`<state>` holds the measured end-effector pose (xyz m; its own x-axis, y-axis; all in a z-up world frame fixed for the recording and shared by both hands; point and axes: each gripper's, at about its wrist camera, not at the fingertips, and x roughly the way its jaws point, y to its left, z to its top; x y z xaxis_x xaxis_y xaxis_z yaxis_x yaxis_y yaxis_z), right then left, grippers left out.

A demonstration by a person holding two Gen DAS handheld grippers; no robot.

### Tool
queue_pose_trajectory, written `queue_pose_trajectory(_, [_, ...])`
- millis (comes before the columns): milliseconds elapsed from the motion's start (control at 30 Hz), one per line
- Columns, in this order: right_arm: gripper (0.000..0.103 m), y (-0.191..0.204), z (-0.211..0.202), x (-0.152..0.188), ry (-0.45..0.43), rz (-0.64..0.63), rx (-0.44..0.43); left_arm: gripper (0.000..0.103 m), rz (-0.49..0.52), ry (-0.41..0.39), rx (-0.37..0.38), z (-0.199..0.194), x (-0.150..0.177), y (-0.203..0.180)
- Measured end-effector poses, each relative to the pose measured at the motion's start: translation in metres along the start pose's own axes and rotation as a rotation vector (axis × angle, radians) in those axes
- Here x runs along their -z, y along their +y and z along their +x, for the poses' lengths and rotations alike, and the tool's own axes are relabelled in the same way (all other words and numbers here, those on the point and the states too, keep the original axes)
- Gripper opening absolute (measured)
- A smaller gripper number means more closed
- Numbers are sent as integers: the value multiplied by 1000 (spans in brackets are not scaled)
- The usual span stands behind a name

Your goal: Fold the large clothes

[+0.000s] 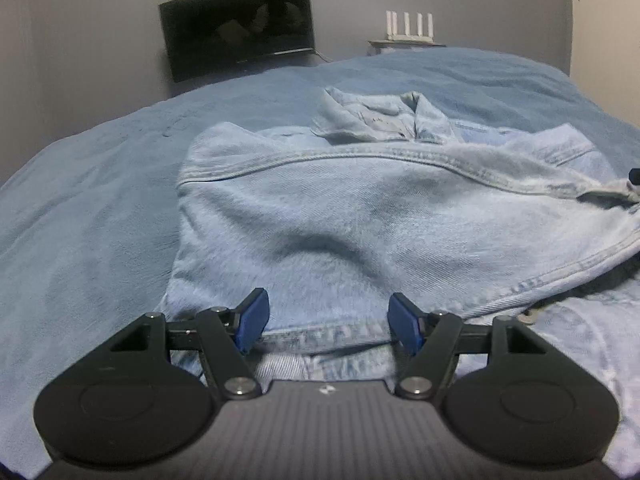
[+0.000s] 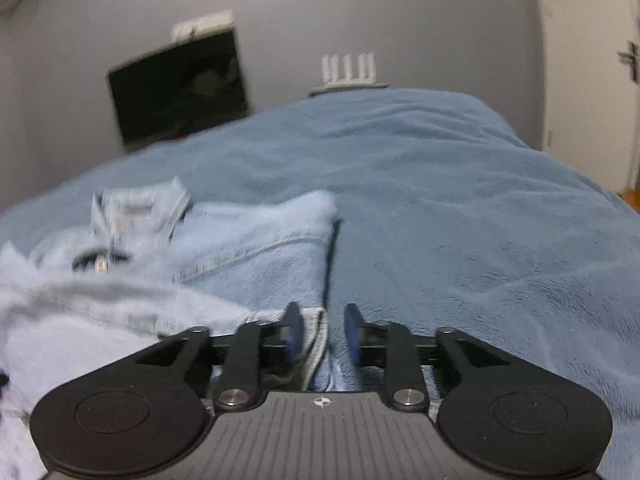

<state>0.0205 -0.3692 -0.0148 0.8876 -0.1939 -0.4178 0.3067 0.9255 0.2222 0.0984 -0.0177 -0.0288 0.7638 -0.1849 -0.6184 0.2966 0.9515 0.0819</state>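
- The left gripper (image 1: 327,320) is held low and level over the near hem of the jacket (image 1: 360,216), pointed straight up the bed; its blue pads (image 1: 253,318) are spread wide, and nothing is caught between them.
- The hem band is seen bunched just under and between those pads, though contact cannot be made out.
- The right gripper (image 2: 322,330) is held low at the jacket's (image 2: 224,248) right edge, aimed forward; a narrow gap is kept between its fingers (image 2: 295,326).
- A fold of the jacket's hem edge is seen standing in that gap, but whether it is pinched cannot be told.
- The jacket is spread on the blanket (image 1: 80,208), back up, collar (image 1: 380,118) at the far end; one layer is seen folded across from the right side.
- A metal button (image 2: 101,264) is glimpsed, blurred, in the right view's left part.
- Beyond the bed, a dark monitor (image 1: 240,24) is seen against the grey wall, and a white router (image 1: 410,28) on a small shelf.
- A door handle (image 2: 632,60) is caught at the far right.
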Motion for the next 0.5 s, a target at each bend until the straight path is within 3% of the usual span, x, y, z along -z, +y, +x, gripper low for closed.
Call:
queue_pose_trajectory(33, [45, -2, -9, -3, -19, 25, -2, 67, -4, 0, 0, -8, 1, 1])
queue_pose_trajectory(100, [45, -5, -29, -11, -47, 19, 14, 67, -8, 4, -2, -24, 0, 3])
queue_pose_trajectory(333, [55, -14, -127, -59, -94, -216, 44, 67, -90, 37, 16, -111, 3, 24])
queue_pose_trajectory(500, [67, -42, -202, -78, 49, -258, -33, 70, -17, 58, -42, -179, 13, 24])
